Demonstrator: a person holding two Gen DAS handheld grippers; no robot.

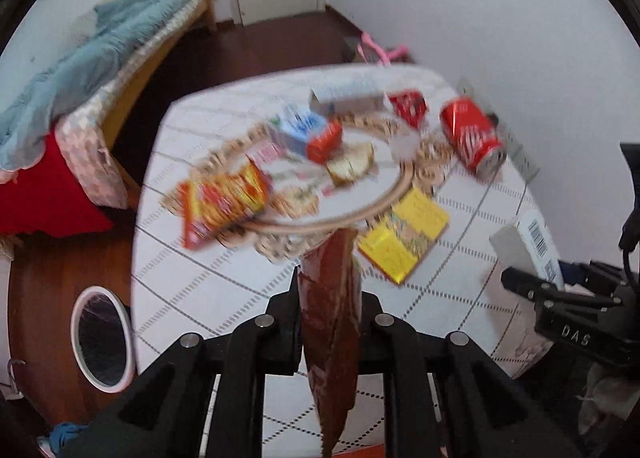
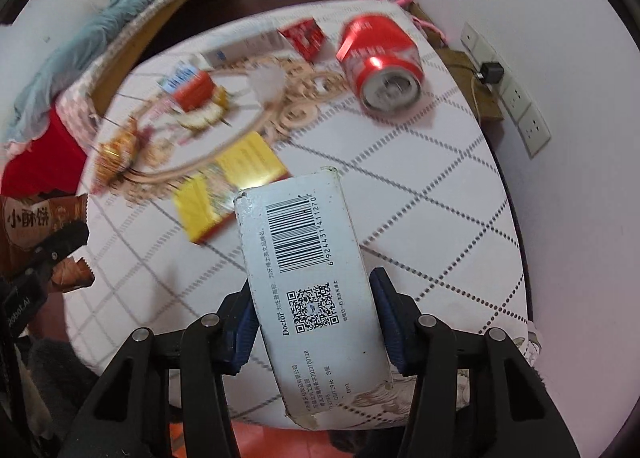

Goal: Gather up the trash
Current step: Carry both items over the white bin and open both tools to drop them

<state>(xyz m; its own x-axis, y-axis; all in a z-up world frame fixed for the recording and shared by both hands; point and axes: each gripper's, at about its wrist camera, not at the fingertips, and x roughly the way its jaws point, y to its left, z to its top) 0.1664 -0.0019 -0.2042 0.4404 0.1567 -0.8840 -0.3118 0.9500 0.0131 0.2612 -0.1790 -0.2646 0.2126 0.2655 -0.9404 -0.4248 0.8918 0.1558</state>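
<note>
We have both hands loaded. Our left gripper is clamped tight on a brown snack wrapper, pinched edge-on so it stands up between the fingers, and our right gripper is closed against the two long sides of a white carton, barcode face up, its long axis running straight out ahead along the fingers. Both pieces ride in the air above the round table — neither touches the quilted cloth.

Where do they go? Judging from the left view, the white-rimmed bin sits on the floor down to our left, just off the table's edge. That puts the left hand nearer, with the wrapper hanging roughly vertical, ready to drop in lengthwise. The carton has to cross over from the right side.

More trash waits ahead: a red can lying on its side, a yellow packet beside the ornate tray, and blurred boxes on the tray itself.
</note>
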